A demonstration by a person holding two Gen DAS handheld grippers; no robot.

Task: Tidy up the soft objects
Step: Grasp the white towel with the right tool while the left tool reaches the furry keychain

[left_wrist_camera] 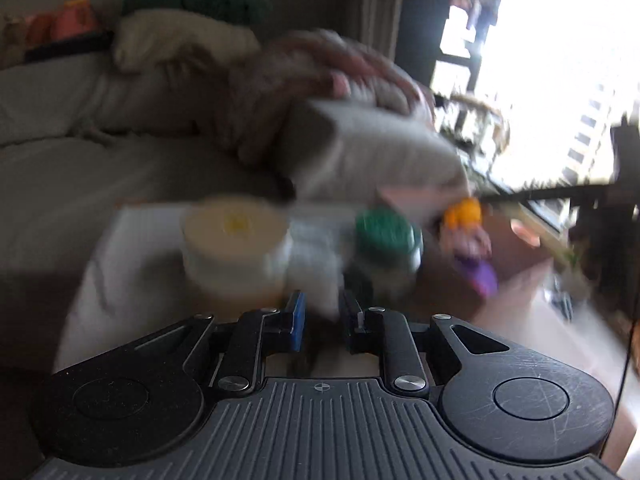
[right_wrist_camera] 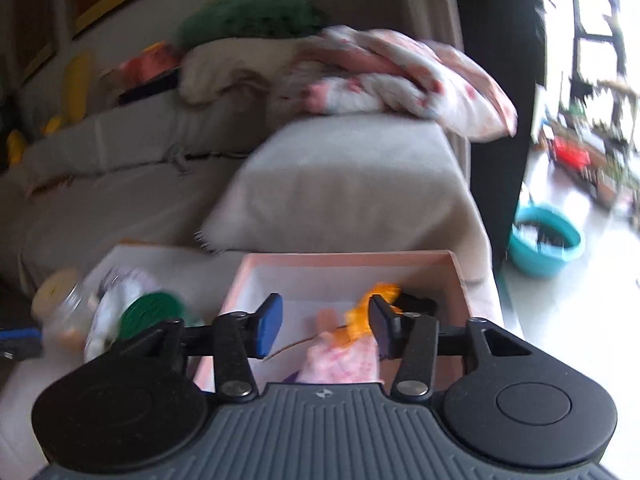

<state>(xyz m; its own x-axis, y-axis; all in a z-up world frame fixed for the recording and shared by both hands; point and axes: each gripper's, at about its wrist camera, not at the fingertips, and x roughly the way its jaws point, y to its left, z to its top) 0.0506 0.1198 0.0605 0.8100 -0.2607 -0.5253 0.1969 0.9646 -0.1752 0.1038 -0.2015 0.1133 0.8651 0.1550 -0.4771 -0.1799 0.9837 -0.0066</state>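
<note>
On the left, the left tongs [left_wrist_camera: 320,320] have their two fingers close together, and a piece of white soft cloth [left_wrist_camera: 316,268] sits in the narrow gap; the picture is blurred, so I cannot tell if they really pinch it. Just behind them stands a jar with a cream lid [left_wrist_camera: 236,224], and to the right of the cloth a jar with a green lid [left_wrist_camera: 384,232]. Both stand on a white sheet [left_wrist_camera: 132,240] on the table.

More to the right lies a pink box [right_wrist_camera: 348,258], open at the top. Inside it is a doll with orange hair [right_wrist_camera: 372,308] and a pink dress. The right tongs [right_wrist_camera: 324,326] are spread wide above this box, with the doll between the fingers but not pressed by them.

Behind the box is a grey sofa [right_wrist_camera: 344,176]. On its armrest lies a pink flowered blanket [right_wrist_camera: 400,76], and further left a cream cushion [right_wrist_camera: 224,68] with a green cushion [right_wrist_camera: 256,12] on it.
</note>
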